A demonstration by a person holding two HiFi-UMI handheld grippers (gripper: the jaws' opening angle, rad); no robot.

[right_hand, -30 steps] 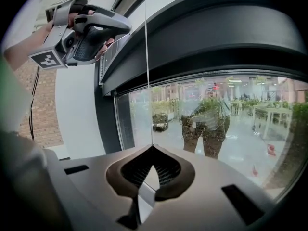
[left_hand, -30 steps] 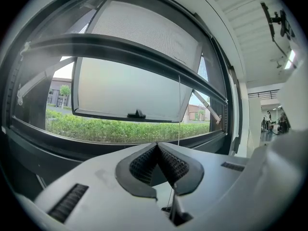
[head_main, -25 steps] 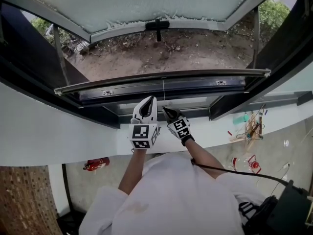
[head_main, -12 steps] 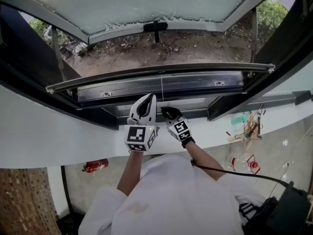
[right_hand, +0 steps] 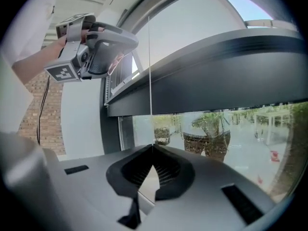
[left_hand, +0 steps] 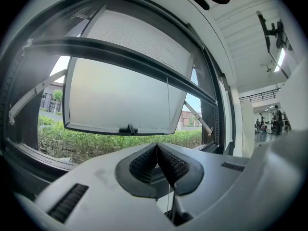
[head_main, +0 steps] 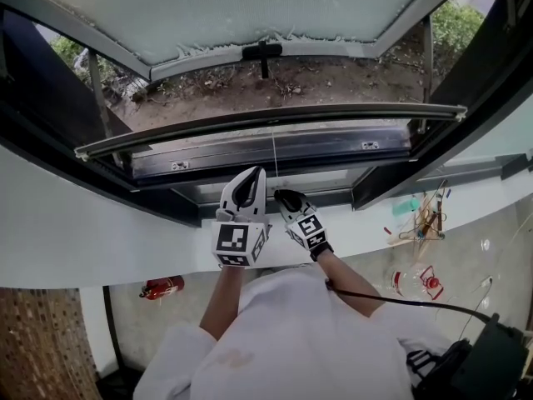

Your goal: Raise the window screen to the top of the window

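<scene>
My right gripper (head_main: 282, 195) pinches the cord (head_main: 274, 157) hanging from the screen (head_main: 275, 117), whose bar crosses mid-frame in the head view. My left gripper (head_main: 256, 173), jaws pressed together, sits just left of it.

A red fire extinguisher (head_main: 162, 287) sits on the grey floor (head_main: 483, 257) near a brown brick wall (head_main: 37, 340). Colourful clutter (head_main: 423, 219) lies at the right, and a green hedge (left_hand: 96, 146) grows outside.

head view steeply down; gripper views close, level; share screen bar (head_main: 333, 116), cord (head_main: 274, 158)
</scene>
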